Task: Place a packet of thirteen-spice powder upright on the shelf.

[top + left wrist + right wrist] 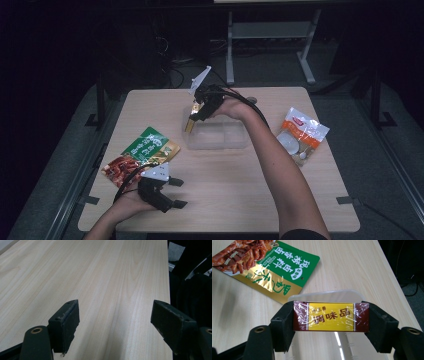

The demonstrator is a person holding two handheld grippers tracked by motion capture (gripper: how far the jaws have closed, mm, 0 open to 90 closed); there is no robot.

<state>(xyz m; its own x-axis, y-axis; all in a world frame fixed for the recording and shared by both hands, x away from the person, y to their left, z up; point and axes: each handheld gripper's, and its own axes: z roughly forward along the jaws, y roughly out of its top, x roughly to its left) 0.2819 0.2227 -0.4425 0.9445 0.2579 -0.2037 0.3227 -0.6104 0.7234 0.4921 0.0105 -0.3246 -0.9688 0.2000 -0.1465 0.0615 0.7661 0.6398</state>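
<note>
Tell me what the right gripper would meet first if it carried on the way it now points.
Probably the clear plastic container: the right gripper, shut on a small yellow-and-maroon wrapped box, points down over that container's near rim. Past it lies the light wooden table, though depth is hard to judge.

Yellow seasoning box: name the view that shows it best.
The right gripper view: the yellow seasoning box sits close up, label readable, clamped in the right gripper. The high view shows it small beside the clear container.

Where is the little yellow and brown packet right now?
The small packet is clamped in the right gripper, above the clear container's left end at mid-table.
</note>
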